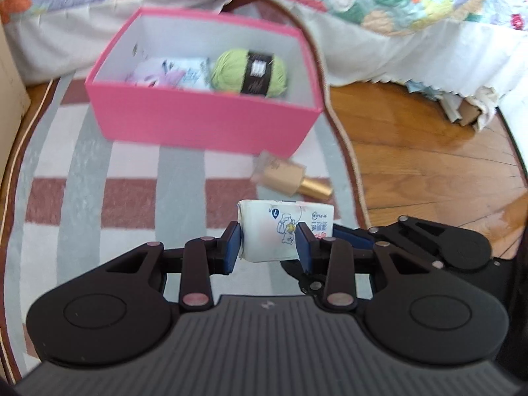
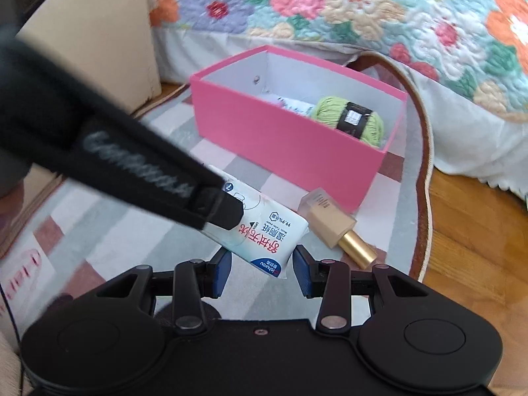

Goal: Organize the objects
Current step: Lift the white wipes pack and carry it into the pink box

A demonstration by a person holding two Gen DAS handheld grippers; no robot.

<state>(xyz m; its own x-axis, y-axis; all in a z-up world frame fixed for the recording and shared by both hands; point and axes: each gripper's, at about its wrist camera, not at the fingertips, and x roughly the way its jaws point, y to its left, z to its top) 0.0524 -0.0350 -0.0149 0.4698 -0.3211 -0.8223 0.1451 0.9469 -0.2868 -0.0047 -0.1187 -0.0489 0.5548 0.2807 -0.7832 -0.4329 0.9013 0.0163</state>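
Left gripper (image 1: 269,242) clamped on the white wipes packet (image 1: 285,227), jaws pressed against both its sides, packet lifted above the striped rug (image 1: 132,194). Right gripper (image 2: 260,267) with jaws parted, gripping nothing, just under the packet's lower corner. Ahead on the rug, pink box (image 1: 204,122) holding green yarn (image 1: 249,71) and another packet (image 1: 171,72). Gold-capped bottle (image 1: 290,178) lying beside the box's near corner.
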